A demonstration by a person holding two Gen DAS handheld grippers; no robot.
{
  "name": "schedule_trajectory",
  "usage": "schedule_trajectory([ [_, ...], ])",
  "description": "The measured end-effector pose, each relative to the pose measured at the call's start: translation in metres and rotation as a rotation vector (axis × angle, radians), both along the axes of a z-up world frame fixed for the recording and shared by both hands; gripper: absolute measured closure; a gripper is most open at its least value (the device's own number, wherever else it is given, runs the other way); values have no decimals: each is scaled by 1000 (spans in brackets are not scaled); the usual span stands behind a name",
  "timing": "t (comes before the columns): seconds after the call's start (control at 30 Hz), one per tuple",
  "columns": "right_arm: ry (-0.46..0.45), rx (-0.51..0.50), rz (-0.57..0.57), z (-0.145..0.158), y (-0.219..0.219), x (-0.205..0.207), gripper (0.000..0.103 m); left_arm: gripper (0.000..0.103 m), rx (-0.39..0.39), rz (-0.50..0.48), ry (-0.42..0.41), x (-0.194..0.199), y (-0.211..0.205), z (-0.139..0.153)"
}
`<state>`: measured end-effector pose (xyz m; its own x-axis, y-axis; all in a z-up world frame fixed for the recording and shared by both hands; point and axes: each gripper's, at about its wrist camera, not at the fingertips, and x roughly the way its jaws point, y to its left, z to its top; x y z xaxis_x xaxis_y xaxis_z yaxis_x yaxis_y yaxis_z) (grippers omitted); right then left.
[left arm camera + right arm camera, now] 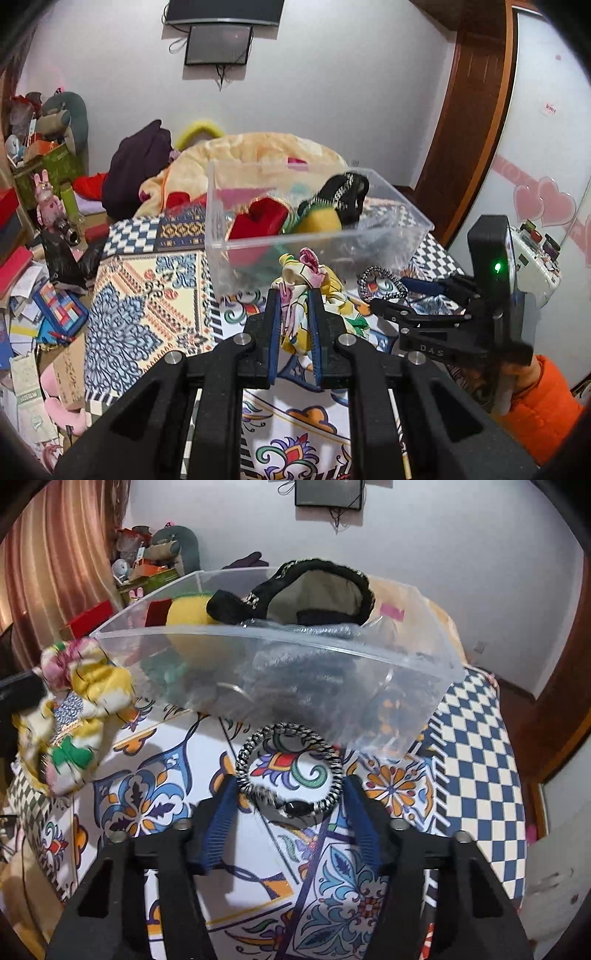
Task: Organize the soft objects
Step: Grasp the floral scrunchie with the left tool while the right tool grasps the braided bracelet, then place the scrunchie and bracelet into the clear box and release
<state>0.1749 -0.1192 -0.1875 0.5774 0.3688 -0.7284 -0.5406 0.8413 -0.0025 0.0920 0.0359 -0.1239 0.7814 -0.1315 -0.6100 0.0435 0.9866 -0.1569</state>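
My left gripper (294,295) is shut on a yellow, white and pink floral cloth (314,291) and holds it above the patterned tablecloth, just in front of a clear plastic box (369,229). The cloth also shows in the right wrist view (81,709). The box (332,657) holds a red piece (258,221), a yellow sponge-like piece (319,221) and a black headband (325,576). My right gripper (290,786) is open, with its fingers on either side of a black-and-white braided ring (290,764) lying on the cloth-covered table. The right gripper also shows in the left wrist view (388,295).
A patterned tablecloth (480,746) covers the table. Behind the box lies a yellow blanket (258,155) and a dark purple garment (136,162). Boxes, papers and toys clutter the floor at the left (33,295). A wooden door frame (469,110) stands at the right.
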Motion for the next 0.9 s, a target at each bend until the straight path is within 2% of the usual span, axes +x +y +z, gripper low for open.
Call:
schedule_trajectory([
  [0.03,-10,-9,-10,2,-1,0,72,89,2,3,-9,1,0,2],
  [0.07,-6,-4,-4,3,-3,0,89,89,3,7,-18,1,0,5],
  [0.1,12,17,7,4,-9,0,93,89,2,12,-29,2,2,9],
  [0.17,41,65,20,6,-16,-2,93,89,3,23,-43,4,4,13],
  [0.4,-16,122,24,21,-35,-20,93,89,12,65,-93,16,14,31],
  [0.57,-92,180,21,52,-45,-28,93,89,23,96,-144,26,19,48],
  [0.73,-160,241,-10,86,-40,-11,93,89,27,126,-194,43,20,62],
  [0.9,-198,254,-51,99,-33,4,92,89,43,156,-199,66,17,59],
])
